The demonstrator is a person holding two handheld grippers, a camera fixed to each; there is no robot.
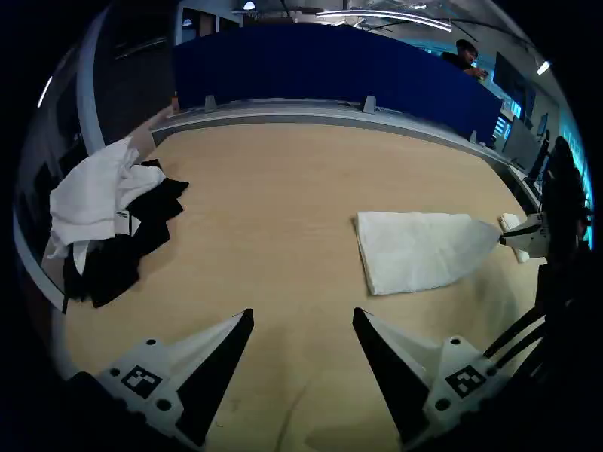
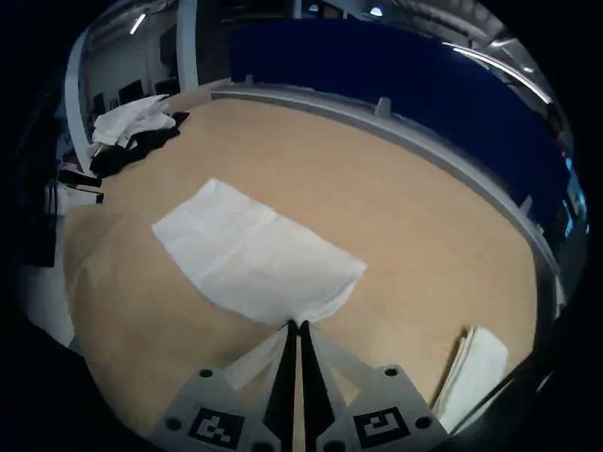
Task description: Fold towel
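While the towel (image 2: 249,256) lies flat on the surface (image 2: 422,226), its corner is clamped by the right gripper (image 2: 295,325); the left gripper (image 1: 301,313) is held spread, empty, near the towel.

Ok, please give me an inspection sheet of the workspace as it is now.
Surface: light wooden table.
Job's things: white towel, lying flat, one corner drawn to a point.
Clutter: pile of white and black cloth at a corner; folded cloth at the edge.
Grippers: left gripper open above table; right gripper shut on towel's corner.
Cables: black cables beside left gripper.
Surroundings: blue partition, person behind it.
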